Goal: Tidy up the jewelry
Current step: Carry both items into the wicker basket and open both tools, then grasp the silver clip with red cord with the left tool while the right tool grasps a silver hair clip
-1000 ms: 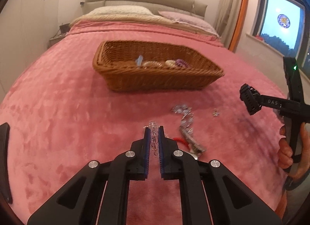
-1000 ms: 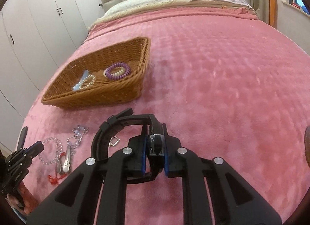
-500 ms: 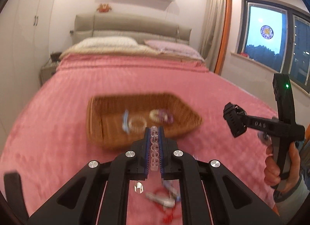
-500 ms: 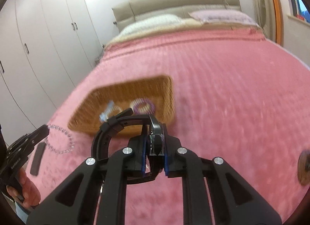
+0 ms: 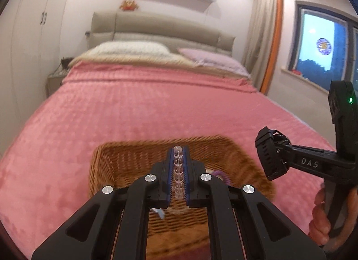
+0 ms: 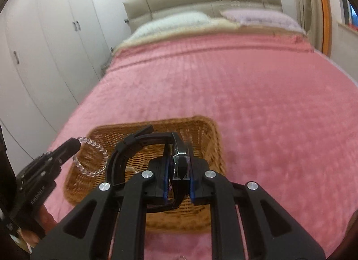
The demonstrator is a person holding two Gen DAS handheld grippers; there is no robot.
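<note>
My left gripper (image 5: 178, 151) is shut on a clear bead bracelet (image 5: 177, 170) and holds it above the wicker basket (image 5: 116, 161). From the right wrist view the bracelet (image 6: 94, 161) hangs as a loop from the left gripper (image 6: 75, 144). My right gripper (image 6: 179, 148) is shut on a black wristwatch (image 6: 138, 146) and holds it above the same basket (image 6: 208, 139). The watch also shows in the left wrist view (image 5: 269, 157), at the right gripper's tip. A purple hair tie (image 5: 220, 174) lies in the basket, partly hidden.
The basket sits on a pink bedspread (image 5: 134, 108). Pillows (image 5: 132, 51) and a headboard are at the far end. White wardrobes (image 6: 56, 43) stand on the left, a window (image 5: 322, 47) on the right.
Both grippers have lifted off the bedspread and moved forward over the basket, each carrying its item. The loose jewelry left on the bed has dropped out of view.
</note>
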